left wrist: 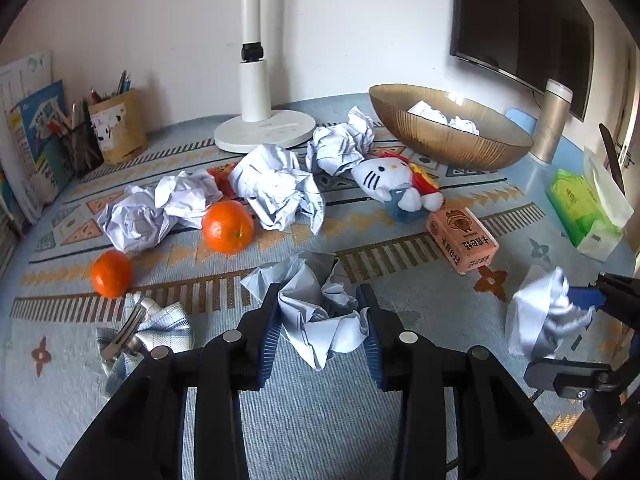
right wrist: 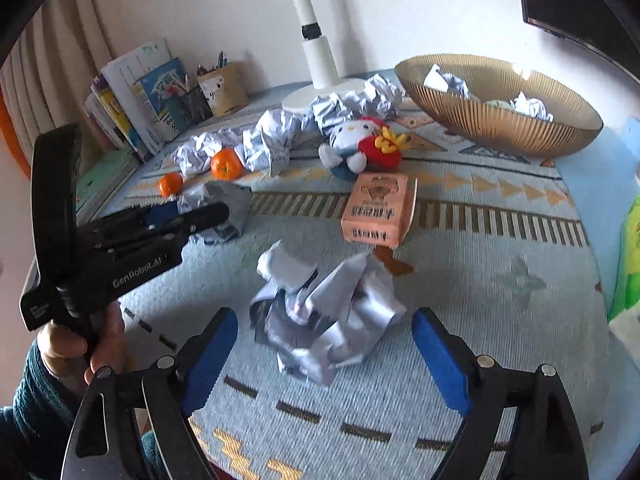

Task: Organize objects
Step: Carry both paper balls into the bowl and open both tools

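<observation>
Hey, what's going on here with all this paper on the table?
A person with a gripper in each hand is tidying crumpled paper. The left gripper is clamped on one paper ball; the right gripper is open around another paper wad. Two wads already sit in the gold bowl; several remain beside the oranges.

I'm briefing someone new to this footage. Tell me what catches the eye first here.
Crumpled paper balls litter the patterned mat; one sits pinched in the left claw, another lies between the open fingers of the right claw. Two oranges stand out at the left, beside a paper heap. A gold bowl at the back right already holds a few paper balls, with a Hello Kitty plush in front of it.
</observation>
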A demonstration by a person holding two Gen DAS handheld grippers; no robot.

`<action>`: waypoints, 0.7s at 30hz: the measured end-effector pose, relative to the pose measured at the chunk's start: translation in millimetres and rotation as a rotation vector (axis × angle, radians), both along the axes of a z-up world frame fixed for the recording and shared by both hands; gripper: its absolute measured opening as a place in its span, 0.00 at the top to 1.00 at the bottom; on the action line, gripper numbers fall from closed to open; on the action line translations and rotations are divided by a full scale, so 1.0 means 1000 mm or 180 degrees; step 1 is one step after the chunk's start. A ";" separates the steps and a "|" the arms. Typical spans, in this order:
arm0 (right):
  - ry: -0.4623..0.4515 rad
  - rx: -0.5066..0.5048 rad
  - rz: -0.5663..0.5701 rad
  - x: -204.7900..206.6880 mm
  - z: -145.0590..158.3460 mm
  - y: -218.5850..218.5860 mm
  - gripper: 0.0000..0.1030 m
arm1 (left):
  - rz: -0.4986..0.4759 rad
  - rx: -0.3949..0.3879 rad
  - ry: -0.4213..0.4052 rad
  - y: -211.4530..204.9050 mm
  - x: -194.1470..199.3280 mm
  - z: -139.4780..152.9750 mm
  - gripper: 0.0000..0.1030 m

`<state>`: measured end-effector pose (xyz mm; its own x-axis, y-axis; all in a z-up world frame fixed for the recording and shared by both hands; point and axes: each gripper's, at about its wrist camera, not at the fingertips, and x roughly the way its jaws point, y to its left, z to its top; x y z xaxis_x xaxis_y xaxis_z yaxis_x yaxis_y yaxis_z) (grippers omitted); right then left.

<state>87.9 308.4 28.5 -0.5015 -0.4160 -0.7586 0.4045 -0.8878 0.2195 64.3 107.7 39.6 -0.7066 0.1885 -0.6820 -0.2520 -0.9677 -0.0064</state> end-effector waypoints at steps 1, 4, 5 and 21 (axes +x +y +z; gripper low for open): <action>-0.0028 -0.0040 -0.0024 0.001 -0.002 0.001 0.14 | 0.0002 -0.0015 -0.0001 0.001 0.000 -0.001 0.66; -0.0081 -0.0262 -0.0073 0.001 -0.004 0.005 0.14 | 0.0001 -0.0031 -0.0003 0.002 0.000 -0.001 0.66; -0.0090 -0.0302 -0.0157 0.000 -0.004 0.006 0.14 | 0.0001 -0.0032 -0.0005 0.002 0.000 -0.001 0.66; 0.0146 -0.0646 -0.0294 0.000 0.028 0.031 0.47 | -0.0242 0.0392 0.0155 0.013 -0.001 0.043 0.68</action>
<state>87.8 339.7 56.2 -0.5765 -0.5084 -0.6396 0.3373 -0.8611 0.3805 63.4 120.4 82.4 -0.7188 0.3228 -0.6157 -0.3275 -0.9385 -0.1097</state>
